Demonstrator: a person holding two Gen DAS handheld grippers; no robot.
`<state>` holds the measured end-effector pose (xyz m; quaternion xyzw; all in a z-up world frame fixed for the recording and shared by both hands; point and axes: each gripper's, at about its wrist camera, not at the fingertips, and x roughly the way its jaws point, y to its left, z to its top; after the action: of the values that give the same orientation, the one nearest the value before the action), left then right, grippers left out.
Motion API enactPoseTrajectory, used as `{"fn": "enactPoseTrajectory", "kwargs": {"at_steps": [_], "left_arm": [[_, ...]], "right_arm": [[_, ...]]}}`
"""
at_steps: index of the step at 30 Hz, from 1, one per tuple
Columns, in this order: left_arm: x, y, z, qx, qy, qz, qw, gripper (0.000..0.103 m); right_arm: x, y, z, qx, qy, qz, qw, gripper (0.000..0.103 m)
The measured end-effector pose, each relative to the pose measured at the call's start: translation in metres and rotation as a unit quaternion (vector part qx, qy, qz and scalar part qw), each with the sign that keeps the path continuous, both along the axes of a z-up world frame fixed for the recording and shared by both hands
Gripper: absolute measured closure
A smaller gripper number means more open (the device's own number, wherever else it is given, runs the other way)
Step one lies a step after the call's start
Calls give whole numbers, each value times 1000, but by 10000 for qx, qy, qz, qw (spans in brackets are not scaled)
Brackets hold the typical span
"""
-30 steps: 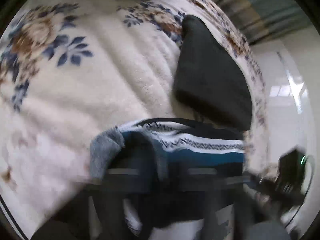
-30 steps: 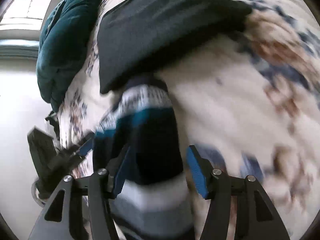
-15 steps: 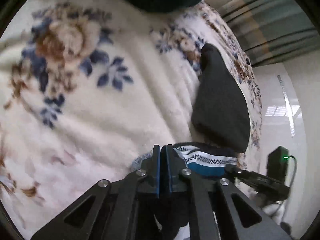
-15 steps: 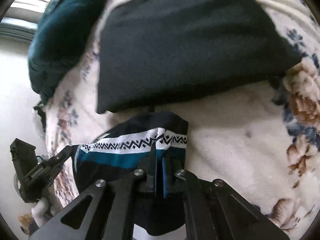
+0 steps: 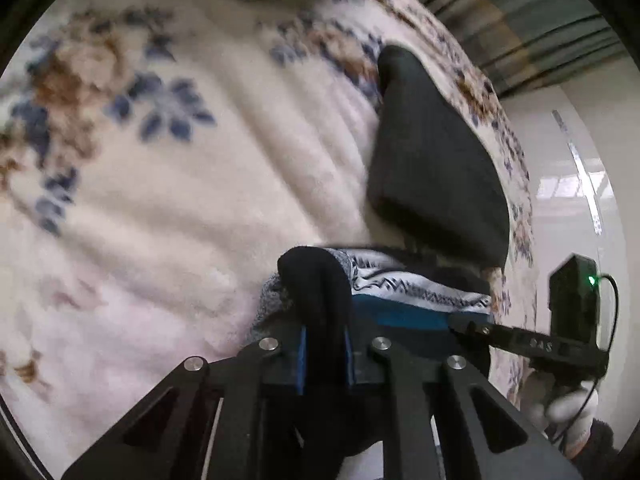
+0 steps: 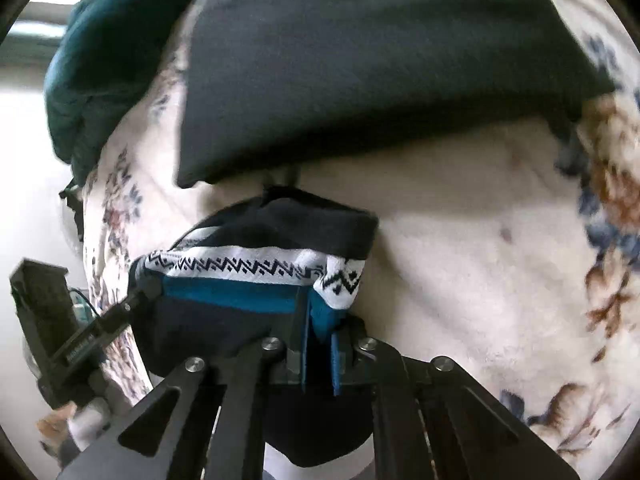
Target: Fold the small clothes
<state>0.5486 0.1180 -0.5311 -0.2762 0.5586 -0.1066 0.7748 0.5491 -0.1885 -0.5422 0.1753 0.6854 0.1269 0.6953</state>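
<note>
A small knit garment (image 5: 404, 286), navy with a white zigzag band and a teal stripe, lies bunched on a cream floral blanket (image 5: 180, 208). My left gripper (image 5: 324, 344) is shut on a dark fold at its left end, which sticks up between the blue pads. In the right wrist view, my right gripper (image 6: 319, 320) pinches the teal and white edge of the garment (image 6: 256, 268) at its right end. Its jaws are opening slightly, with the cloth still pressed between them. Each gripper shows in the other's view, the right gripper (image 5: 472, 326) and the left gripper (image 6: 140, 292).
A dark folded garment (image 6: 360, 80) lies on the blanket just beyond the knit one, also visible as the dark garment (image 5: 432, 184). A teal cushion (image 6: 108, 52) sits at the bed's far corner. The bed edge drops to pale floor (image 5: 560, 168). A gloved hand (image 5: 568, 408) holds the right gripper.
My right gripper stood open around the garment a second ago and has since shut on its edge. The dark fold now stands up between the left pads.
</note>
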Motion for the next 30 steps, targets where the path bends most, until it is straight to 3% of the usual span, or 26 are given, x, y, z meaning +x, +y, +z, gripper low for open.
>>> {"fn": "enactPoseTrajectory", "kwargs": {"at_steps": [2,5,9,10,12,13,14,15,18,21,23,26,28,29,30], "left_arm": [[-2,12,4,20,-97,129,9999,92],[5,22,-16,-48,150,147,9998,92],[13,26,-39,-437,500,184,9976,88],[12,27,-37,-543,516,169,9970,85],[5,32,-23,-616,497,158,9967,60],[-2,34,-14,-786,379,146,9961,45],[-14,38,-2,-951,248,157,9950,38],[-24,40,6,-968,173,147,9950,38],[-75,46,40,-852,-33,38,9964,38],[-125,45,51,-805,96,-42,9967,38],[-155,39,44,-714,317,-143,9968,38],[-186,29,7,-768,852,-288,9930,38],[-194,19,-18,-665,1026,-428,9916,44],[-196,13,-27,-667,980,-512,9916,79],[-196,10,-28,-627,938,-581,9919,96]], "right_arm": [[1,7,13,18,-259,62,9996,96],[8,10,17,-60,-449,48,9990,97],[23,14,-11,-286,-18,3,9996,97],[23,14,-12,-281,74,50,9996,95],[19,10,-8,-202,170,81,9996,89],[13,5,-2,-95,202,92,9997,75],[5,-1,5,-23,233,76,9997,55],[-4,-8,11,22,237,62,9997,50],[-44,-29,31,227,305,38,9993,47],[-92,-50,41,444,537,-86,9975,46],[-133,-63,43,454,738,-284,9958,46],[-196,-66,32,546,1130,-549,9906,46],[-223,-60,19,574,1281,-677,9878,46],[-236,-53,10,542,1325,-746,9869,46],[-242,-49,5,533,1340,-782,9864,46]]}}
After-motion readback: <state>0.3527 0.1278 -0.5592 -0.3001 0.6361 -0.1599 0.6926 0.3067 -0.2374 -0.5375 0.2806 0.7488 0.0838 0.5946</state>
